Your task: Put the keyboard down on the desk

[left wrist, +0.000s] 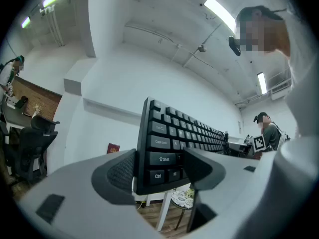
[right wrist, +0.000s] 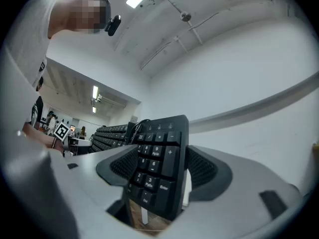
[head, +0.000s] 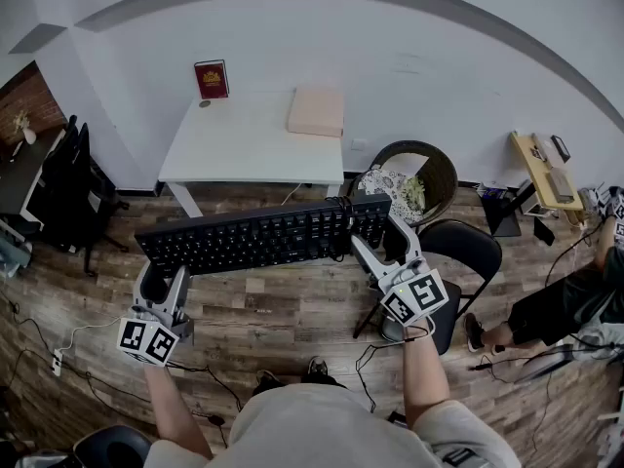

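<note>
The keyboard [head: 255,237] hangs in the air, long axis running left to right, seemingly just short of the white desk [head: 244,139]. The left gripper [head: 162,283] clamps its left end and the right gripper [head: 383,245] its number-pad end. The desk lies farther off.

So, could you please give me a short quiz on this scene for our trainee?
1. True or false: the keyboard already lies on the desk.
2. Which part of the keyboard does the right tool grip? A) the number-pad end B) the Ctrl-Shift end C) the middle
3. Fill in: besides a red booklet, the desk bears a flat beige ___.
Key: 1 false, the left tool and right tool hold it in the air, short of the desk; 2 A; 3 box.
</note>
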